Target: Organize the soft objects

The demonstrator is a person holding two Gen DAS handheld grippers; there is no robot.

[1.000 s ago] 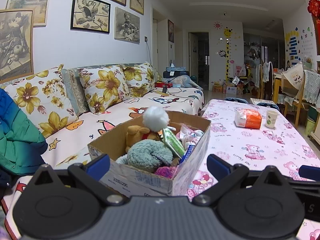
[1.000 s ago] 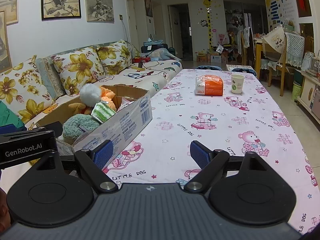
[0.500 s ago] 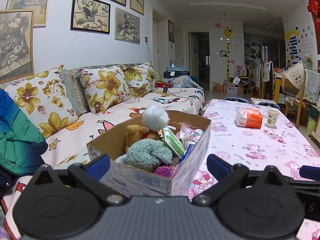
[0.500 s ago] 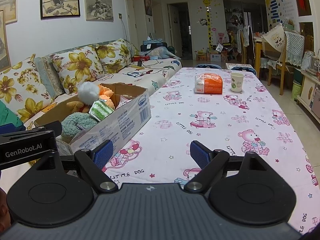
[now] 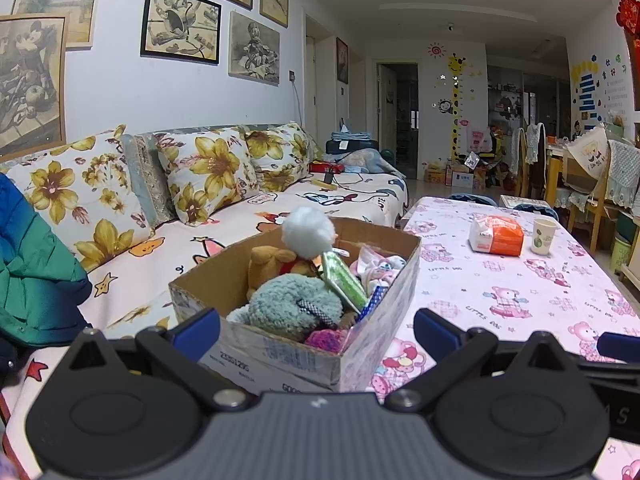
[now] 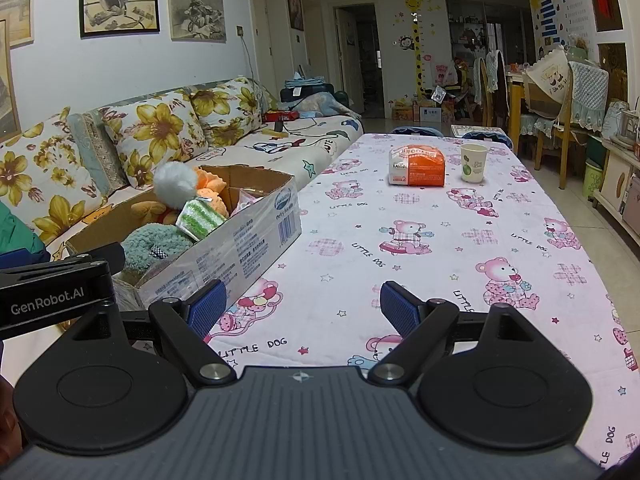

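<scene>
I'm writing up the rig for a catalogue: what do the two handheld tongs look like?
Both match: left tongs and right tongs have a grey ribbed body, black arms with silver pivot screws, round black discs and ribbed blue pads. The left one's black side bar reads GenRobot.AI in white.

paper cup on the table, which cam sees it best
The right wrist view: the paper cup stands larger there, its green print visible, beside the orange tissue pack. The left wrist view shows the same cup smaller and farther off, near that view's right side.
</scene>
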